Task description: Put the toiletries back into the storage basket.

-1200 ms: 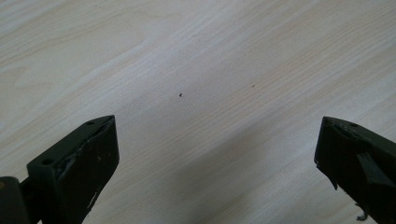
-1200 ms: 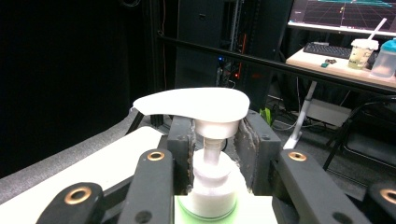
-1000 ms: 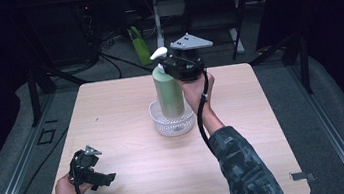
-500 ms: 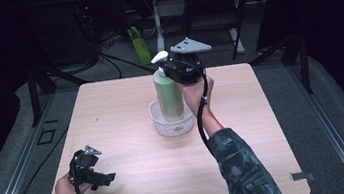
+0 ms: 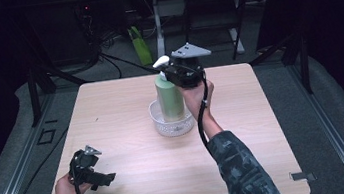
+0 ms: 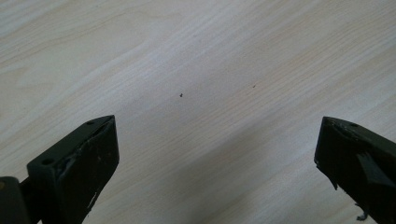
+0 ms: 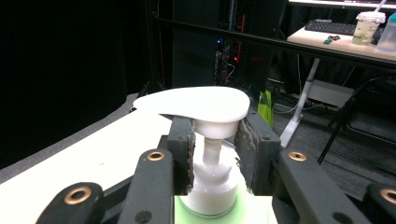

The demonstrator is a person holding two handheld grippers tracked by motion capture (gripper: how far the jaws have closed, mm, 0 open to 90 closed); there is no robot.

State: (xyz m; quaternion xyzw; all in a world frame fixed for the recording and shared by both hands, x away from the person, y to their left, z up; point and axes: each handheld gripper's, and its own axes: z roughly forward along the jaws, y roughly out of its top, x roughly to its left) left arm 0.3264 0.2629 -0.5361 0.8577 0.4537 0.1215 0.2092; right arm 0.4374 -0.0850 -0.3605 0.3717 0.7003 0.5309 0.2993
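While the right gripper [image 7: 212, 149] stays clamped on the white pump [image 7: 196, 107] of the green bottle [image 5: 170, 97] standing unmoved in the white bowl [image 5: 171, 122] mid-table, the left gripper [image 5: 91, 170] remains wide open near the table's [image 5: 136, 182] front-left corner.

Dark lab: metal frames [image 5: 37, 84], floor cables [image 5: 104, 60].

Between the black jaws of the right gripper [image 7: 214, 154] sits a pale green pump bottle [image 5: 169, 97] with a white pump head [image 7: 194, 108], standing in a white openwork basket [image 5: 173, 125]. Under the black left gripper [image 6: 215, 168] lies the light wood-grain table [image 6: 196, 60]. The sleeve [image 5: 242, 168] behind the right gripper is dark camouflage.
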